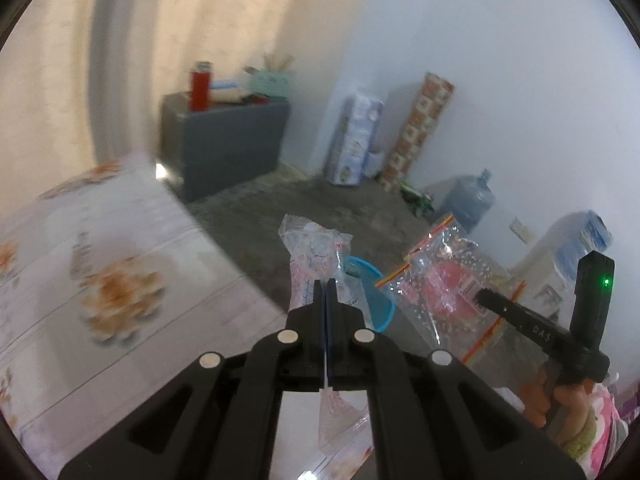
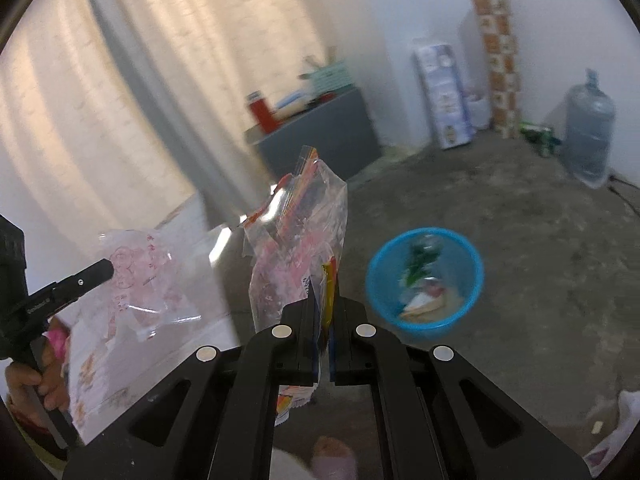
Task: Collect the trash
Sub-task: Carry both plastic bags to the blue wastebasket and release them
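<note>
Trash is in both your tongs: your left tongs (image 1: pixel 325 286) are clamped shut on a crumpled clear plastic wrapper with red print (image 1: pixel 316 256), and your right tongs (image 2: pixel 325 280) are pinched shut on a clear zip bag with red-orange seal and pink contents (image 2: pixel 298 240). Both tongs point downward at a slant, held out over the grey concrete floor (image 2: pixel 520 240) just past the edge of the floral-covered counter (image 1: pixel 100 264). Your right hand (image 1: pixel 560 404) grips its handle low at the right of the left view. One round blue plastic bin (image 2: pixel 424 276) sits on the floor below and ahead of the right tongs, with a few scraps already inside. That makes two pieces of trash held, one in each tongs, and one bin.
</note>
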`<state>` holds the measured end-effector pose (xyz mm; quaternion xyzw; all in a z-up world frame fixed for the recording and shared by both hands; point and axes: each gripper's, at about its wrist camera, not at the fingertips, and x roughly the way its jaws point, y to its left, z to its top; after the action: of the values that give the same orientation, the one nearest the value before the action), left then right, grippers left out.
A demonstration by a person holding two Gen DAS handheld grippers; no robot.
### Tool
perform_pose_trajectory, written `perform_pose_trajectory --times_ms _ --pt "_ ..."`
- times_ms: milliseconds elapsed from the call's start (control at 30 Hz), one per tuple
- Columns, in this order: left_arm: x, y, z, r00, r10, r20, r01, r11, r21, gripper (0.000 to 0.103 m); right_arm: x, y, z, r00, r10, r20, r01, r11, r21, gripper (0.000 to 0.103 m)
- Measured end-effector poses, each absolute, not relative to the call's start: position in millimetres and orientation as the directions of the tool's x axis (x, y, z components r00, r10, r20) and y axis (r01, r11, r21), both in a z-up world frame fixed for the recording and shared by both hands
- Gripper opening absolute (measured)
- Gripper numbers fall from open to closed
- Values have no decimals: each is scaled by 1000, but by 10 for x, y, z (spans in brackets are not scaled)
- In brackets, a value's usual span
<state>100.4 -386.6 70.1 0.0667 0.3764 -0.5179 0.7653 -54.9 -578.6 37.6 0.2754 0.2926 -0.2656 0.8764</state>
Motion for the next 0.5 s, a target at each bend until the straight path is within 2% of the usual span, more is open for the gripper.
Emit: perform_pose_trajectory --times_ms 267,500 --pt "1037 -5112 142 8 -663 -748 855 393 -338 0 -716 -6419 -14 585 -389 -712 748 598 287 2" --pt "1185 -6163 -666 -69 -504 -861 806 480 -345 0 -666 -6990 -662 502 -381 -777 833 454 315 2"
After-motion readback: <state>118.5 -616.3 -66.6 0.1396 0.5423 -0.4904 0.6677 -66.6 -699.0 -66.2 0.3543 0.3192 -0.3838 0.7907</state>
